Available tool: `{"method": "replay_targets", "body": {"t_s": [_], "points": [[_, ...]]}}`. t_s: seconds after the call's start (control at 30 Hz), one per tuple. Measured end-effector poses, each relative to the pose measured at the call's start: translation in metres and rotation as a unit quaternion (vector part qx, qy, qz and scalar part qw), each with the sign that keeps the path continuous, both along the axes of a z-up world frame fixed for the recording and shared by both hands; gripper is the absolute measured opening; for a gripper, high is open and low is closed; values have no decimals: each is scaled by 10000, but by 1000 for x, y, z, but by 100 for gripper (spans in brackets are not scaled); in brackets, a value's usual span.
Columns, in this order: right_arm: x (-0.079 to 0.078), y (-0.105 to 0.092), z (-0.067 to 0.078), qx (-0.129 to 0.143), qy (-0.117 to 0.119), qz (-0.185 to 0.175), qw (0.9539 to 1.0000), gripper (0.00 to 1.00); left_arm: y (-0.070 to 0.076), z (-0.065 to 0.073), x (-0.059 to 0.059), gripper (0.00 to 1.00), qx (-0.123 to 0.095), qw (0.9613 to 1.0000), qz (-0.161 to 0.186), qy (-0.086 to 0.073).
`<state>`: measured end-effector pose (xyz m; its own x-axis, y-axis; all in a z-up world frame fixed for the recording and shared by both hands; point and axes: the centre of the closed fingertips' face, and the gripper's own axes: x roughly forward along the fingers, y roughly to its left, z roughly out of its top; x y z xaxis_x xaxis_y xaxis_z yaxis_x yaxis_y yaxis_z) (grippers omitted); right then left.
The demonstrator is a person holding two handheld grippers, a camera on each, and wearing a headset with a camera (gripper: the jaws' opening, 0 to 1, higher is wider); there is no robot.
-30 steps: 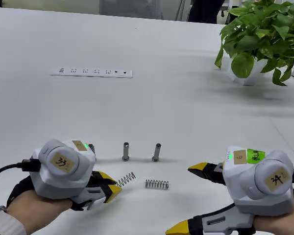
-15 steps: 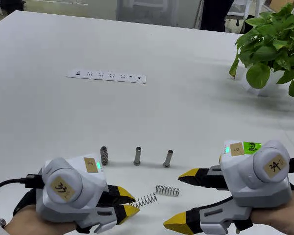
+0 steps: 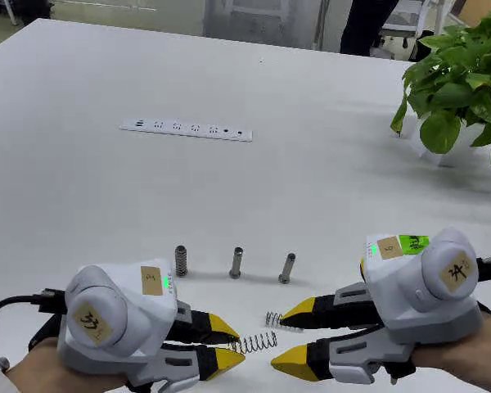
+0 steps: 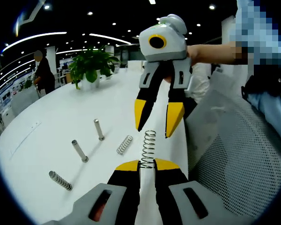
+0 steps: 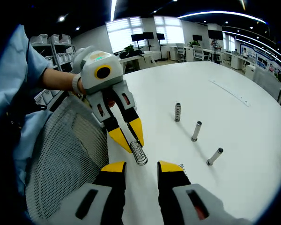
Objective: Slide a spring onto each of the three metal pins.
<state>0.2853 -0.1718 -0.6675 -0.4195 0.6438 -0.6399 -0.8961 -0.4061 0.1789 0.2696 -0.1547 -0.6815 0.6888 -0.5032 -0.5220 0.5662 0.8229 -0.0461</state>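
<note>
Over the white table (image 3: 106,196), the left gripper (image 3: 239,345) pinches a spring (image 3: 260,341) by its end and the right gripper (image 3: 281,341) gapes close by: a nudge could flick it free.

White table (image 3: 82,188) bears a potted plant (image 3: 458,82) (strip lights (image 5: 113,9) overhead).

Handwritten tan stickers (image 3: 92,322) on left gripper (image 3: 231,344) and right gripper (image 3: 281,340), none legible.
</note>
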Motion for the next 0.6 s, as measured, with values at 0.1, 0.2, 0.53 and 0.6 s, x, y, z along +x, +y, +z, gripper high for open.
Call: {"method": "replay_targets", "body": {"t_s": [0.1, 0.2, 0.53, 0.6], "points": [[-3, -1, 0, -22, 71, 20, 10000, 24, -3, 1, 0, 10, -33, 10000, -76, -30], [-5, -1, -1, -41, 111, 57, 9999, 18, -6, 0, 0, 10, -37, 9999, -131, -41], [-3, -3, 2, -130, 8, 47, 9999, 12, -10, 0, 3, 10, -23, 9999, -160, -40], [-5, -3, 6, -129, -100, 107, 9998, 12, -11, 0, 4, 10, 24, 9998, -180, -13]]}}
